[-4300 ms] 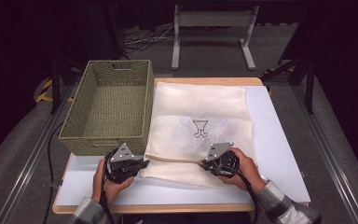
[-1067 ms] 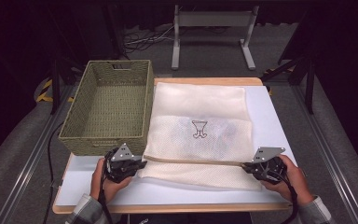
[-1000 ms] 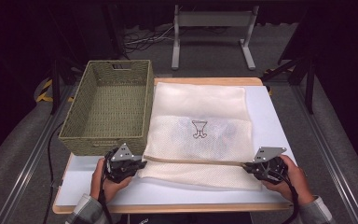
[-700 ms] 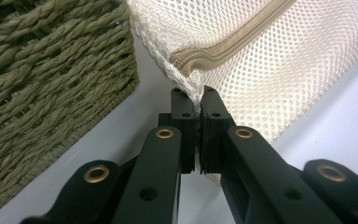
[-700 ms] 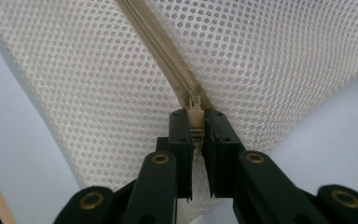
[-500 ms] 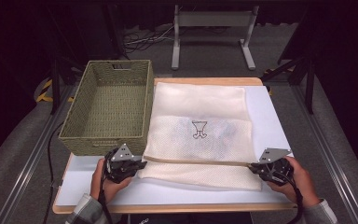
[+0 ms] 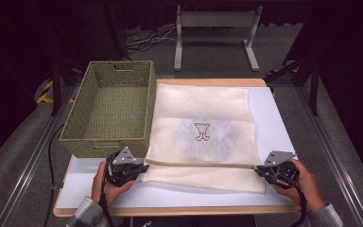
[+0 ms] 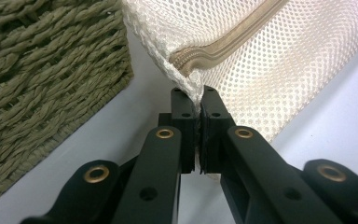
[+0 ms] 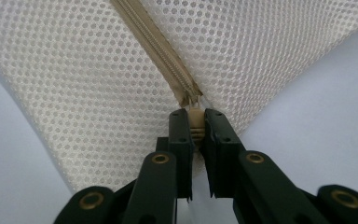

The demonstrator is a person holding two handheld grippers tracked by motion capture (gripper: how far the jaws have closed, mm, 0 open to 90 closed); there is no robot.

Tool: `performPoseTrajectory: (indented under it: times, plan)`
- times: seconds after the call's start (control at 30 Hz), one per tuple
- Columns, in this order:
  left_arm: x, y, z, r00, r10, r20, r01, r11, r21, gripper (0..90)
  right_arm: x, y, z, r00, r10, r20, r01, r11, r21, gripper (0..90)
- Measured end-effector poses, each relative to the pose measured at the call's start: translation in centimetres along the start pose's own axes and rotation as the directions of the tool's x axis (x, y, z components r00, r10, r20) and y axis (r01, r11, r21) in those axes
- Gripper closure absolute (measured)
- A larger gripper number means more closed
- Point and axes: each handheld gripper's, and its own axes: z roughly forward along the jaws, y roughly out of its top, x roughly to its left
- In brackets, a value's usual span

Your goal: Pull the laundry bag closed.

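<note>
A cream mesh laundry bag [image 7: 203,132] lies flat on the white table, a small dark emblem [image 7: 202,131] at its middle and a tan zipper [image 7: 201,165] running across near its front edge. My left gripper [image 7: 139,166] is shut on the bag's left corner [image 8: 186,81], pinching the mesh at the zipper's end. My right gripper [image 7: 260,170] sits at the bag's right edge, shut on the beige zipper pull [image 9: 195,122]. The closed zipper [image 9: 158,51] runs away from my right gripper [image 9: 196,116] across the mesh.
A green woven basket [image 7: 111,106], with nothing in it, stands left of the bag, its wall [image 8: 42,79] close beside my left gripper [image 8: 195,100]. Bare white table [image 7: 274,113] lies right of the bag. A grey metal stand [image 7: 215,33] is on the floor beyond the table.
Since the oldest frame my right gripper has travelled from the bag's middle to its right edge along the zipper. Over the last second it crept a little further right. The left gripper stayed put.
</note>
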Motion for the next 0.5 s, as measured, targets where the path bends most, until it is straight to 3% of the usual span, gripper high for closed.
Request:
performPoseTrajectory:
  times: [0.5]
  plan:
    - [-0.31, -0.31, 0.42, 0.9995, 0.004, 0.032, -0.004, 1.0000, 0.001, 86.1, -0.13, 0.11, 0.08, 0.9987, 0.006, 0.050, -0.006, 1.000, -0.001, 81.9]
